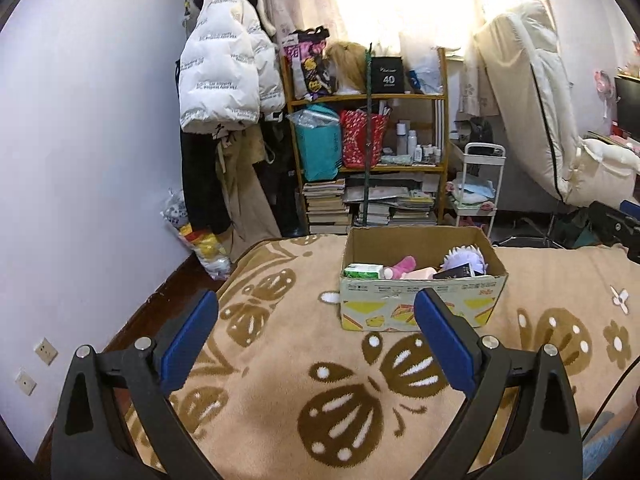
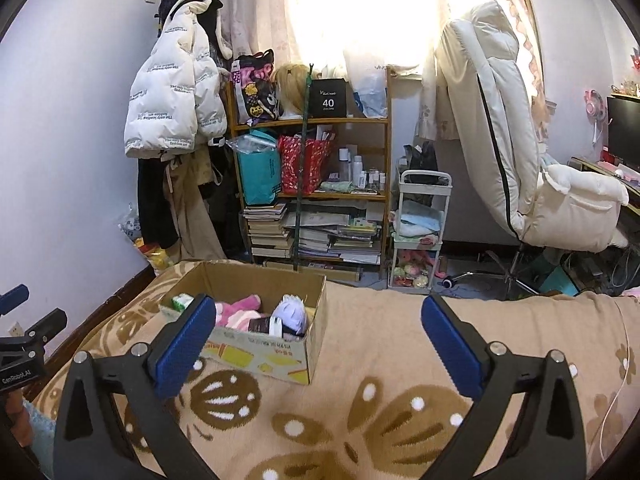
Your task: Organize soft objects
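Cardboard box (image 1: 420, 300) of plush toys on fuzzy blanket (image 1: 280, 380); both claws gape empty.

Open cardboard box (image 1: 420, 304) on the blanket holds pink plush (image 2: 240, 310) and, seemingly, a lavender toy (image 2: 292, 312).

Left gripper (image 1: 316, 320): black plastic arms, two blue ribbed pads, silver round pivot screws.
Right gripper (image 2: 318, 328): same black arms, textured blue pads (image 2: 182, 344), silver screws at each joint.
Marking: white "GenRoboLAI" lettering on the left gripper's black body, seen from the right wrist.
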Action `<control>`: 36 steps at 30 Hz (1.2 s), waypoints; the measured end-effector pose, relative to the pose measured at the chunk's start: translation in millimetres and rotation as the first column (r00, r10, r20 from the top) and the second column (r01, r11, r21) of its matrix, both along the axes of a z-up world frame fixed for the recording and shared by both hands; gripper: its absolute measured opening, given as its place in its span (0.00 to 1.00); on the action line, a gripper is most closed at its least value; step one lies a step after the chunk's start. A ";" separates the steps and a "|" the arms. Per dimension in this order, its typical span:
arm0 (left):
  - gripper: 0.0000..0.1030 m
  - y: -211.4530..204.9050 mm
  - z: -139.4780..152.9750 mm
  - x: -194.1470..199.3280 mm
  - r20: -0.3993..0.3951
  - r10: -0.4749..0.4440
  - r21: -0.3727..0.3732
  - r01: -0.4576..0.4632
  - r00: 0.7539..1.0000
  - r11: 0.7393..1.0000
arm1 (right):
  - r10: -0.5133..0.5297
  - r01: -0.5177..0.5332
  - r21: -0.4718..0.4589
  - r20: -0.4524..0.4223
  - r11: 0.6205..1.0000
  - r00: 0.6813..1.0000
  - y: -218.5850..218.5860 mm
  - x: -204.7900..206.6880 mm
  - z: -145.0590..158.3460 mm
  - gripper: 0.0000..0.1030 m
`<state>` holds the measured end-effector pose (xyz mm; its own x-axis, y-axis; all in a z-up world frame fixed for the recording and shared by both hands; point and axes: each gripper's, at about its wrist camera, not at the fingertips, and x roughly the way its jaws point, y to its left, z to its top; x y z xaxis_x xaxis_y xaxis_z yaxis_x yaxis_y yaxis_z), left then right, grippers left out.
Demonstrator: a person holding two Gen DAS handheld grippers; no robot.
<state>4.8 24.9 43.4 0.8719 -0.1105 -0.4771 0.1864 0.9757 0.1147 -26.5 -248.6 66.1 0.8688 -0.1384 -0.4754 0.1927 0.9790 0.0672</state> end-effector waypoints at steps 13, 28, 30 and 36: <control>0.94 -0.7 -10.0 -9.9 0.018 0.008 0.010 -0.008 1.000 1.000 | 0.005 -0.005 -0.028 -0.006 1.000 1.000 11.6 -12.4 -12.2 1.00; 0.95 1.1 -23.4 -1.7 0.008 0.030 0.003 -0.030 1.000 1.000 | -0.024 0.023 -0.042 -0.015 0.999 1.000 6.3 1.7 -21.0 1.00; 0.95 3.0 -24.0 -0.4 0.001 0.026 -0.006 -0.026 1.000 1.000 | -0.025 0.024 -0.038 -0.015 0.999 1.000 6.3 1.7 -21.6 1.00; 0.95 3.9 -24.7 0.1 -0.002 0.007 -0.020 -0.007 1.000 1.000 | -0.036 0.036 -0.046 -0.008 0.998 0.999 6.3 1.9 -23.3 1.00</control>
<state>4.9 28.8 18.7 0.8716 -0.1141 -0.4767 0.1798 0.9792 0.0945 -24.6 -242.2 42.7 0.8588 -0.1913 -0.4753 0.2282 0.9734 0.0205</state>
